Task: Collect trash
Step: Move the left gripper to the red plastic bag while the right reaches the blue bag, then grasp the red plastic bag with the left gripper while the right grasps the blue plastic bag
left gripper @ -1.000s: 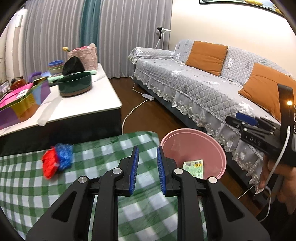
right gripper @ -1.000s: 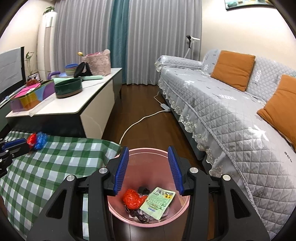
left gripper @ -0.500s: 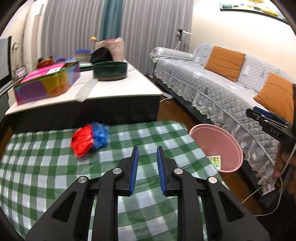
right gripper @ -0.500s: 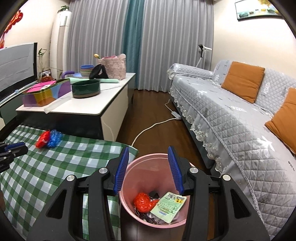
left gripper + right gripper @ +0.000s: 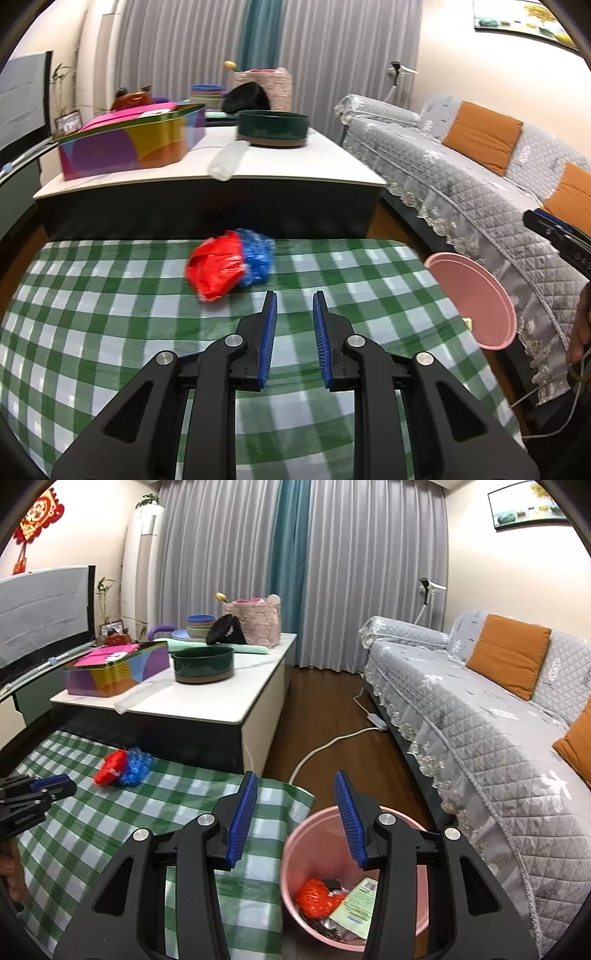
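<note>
Since red-and-blue plastic wad (image 5: 229, 264) lies crumpled on checked cloth (image 5: 110, 332), just ahead-left of left gripper (image 5: 294, 310), light, soft, slippery handling is expected; pinch probably best taken across bulging middle. Both grippers' fingers spread, nothing held; right gripper (image 5: 297, 794) over pink bin (image 5: 295, 849).

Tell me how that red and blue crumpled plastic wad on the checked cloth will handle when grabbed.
The red and blue wad looks like thin crinkled film, so probably very light and squashy. It should crush between the left tool's pads rather than resist. Its glossy surface may slip, and the two colours might separate.
</note>
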